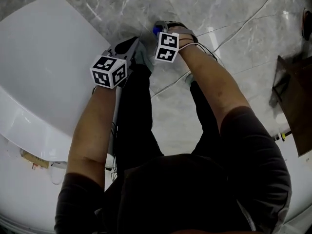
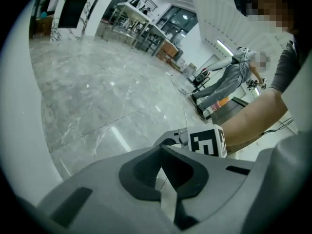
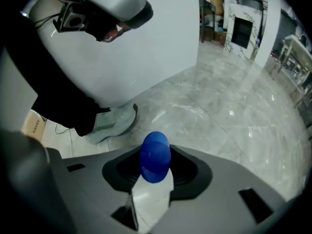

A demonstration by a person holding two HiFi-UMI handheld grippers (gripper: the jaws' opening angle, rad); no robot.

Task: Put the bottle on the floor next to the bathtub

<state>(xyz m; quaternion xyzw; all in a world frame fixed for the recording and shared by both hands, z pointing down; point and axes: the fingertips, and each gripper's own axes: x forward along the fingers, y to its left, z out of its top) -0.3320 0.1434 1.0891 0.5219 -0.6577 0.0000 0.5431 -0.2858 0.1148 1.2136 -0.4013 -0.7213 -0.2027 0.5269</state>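
Blue cap (image 3: 155,155) on white bottle (image 3: 151,199); white bathtub (image 1: 44,82); grey, white-veined marble floor (image 1: 234,23).

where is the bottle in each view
head view: the bottle sits top centre; only its blue cap peeks out past the marker cubes.
left gripper view: not in it.
right gripper view: lower centre, held in the right gripper, blue cap uppermost.
shared landmark: the grey marble floor, in all three.
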